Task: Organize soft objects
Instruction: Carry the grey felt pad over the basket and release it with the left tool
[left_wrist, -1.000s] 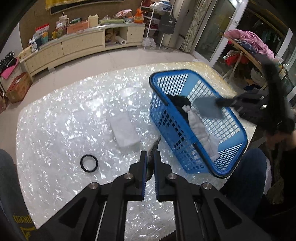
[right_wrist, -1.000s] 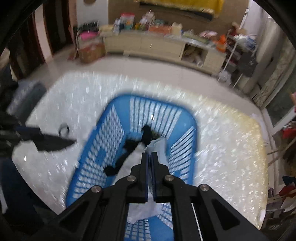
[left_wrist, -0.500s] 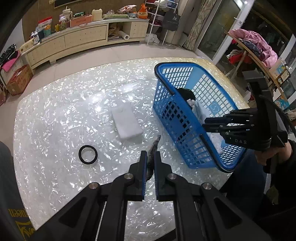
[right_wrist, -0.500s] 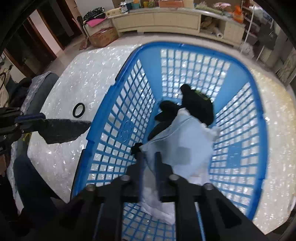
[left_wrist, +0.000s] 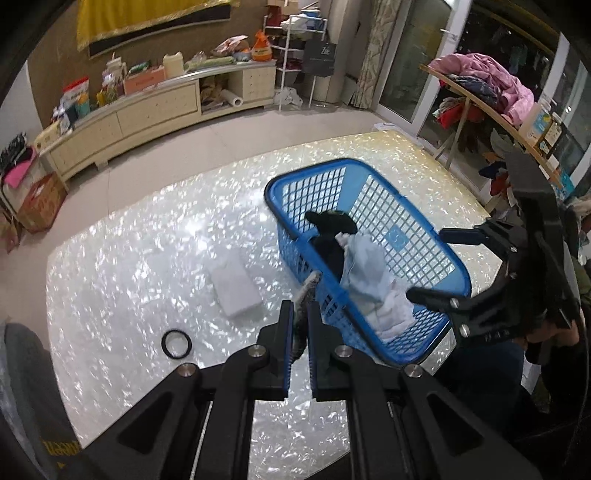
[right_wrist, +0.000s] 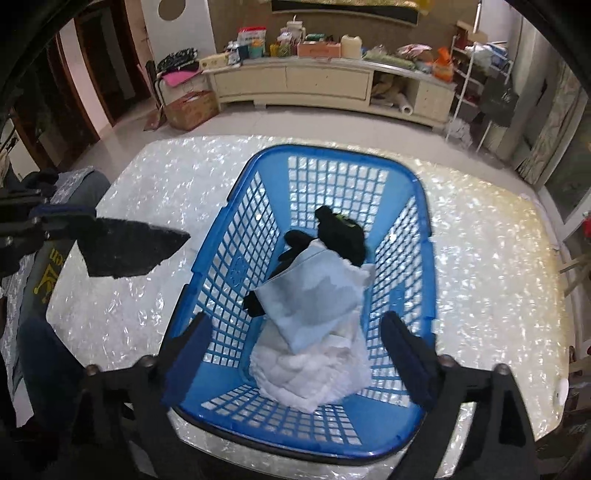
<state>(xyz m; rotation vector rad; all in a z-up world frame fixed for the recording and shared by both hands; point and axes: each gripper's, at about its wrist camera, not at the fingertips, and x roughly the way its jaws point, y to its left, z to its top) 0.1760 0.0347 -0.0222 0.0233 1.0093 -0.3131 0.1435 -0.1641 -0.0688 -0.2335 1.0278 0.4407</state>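
A blue plastic basket (right_wrist: 236, 266) (left_wrist: 391, 206) stands on the pearly white table. In it lie a black soft item (right_wrist: 340, 232), a pale blue cloth (right_wrist: 314, 291) (left_wrist: 364, 258) and a white cloth (right_wrist: 310, 373). My right gripper (right_wrist: 295, 332) is open and empty above the basket's near end; it also shows in the left wrist view (left_wrist: 436, 266). My left gripper (left_wrist: 300, 328) is shut on a dark grey cloth (left_wrist: 304, 295), which hangs left of the basket in the right wrist view (right_wrist: 125, 247).
A white folded cloth (left_wrist: 234, 284) and a black ring (left_wrist: 177, 343) lie on the table left of the basket. A long cream sideboard (right_wrist: 325, 81) stands behind the table. A rack of clothes (left_wrist: 487, 81) is at the right.
My right gripper has opened and let go of the pale blue cloth, which now lies in the basket. My left gripper has moved towards the basket with the dark cloth.
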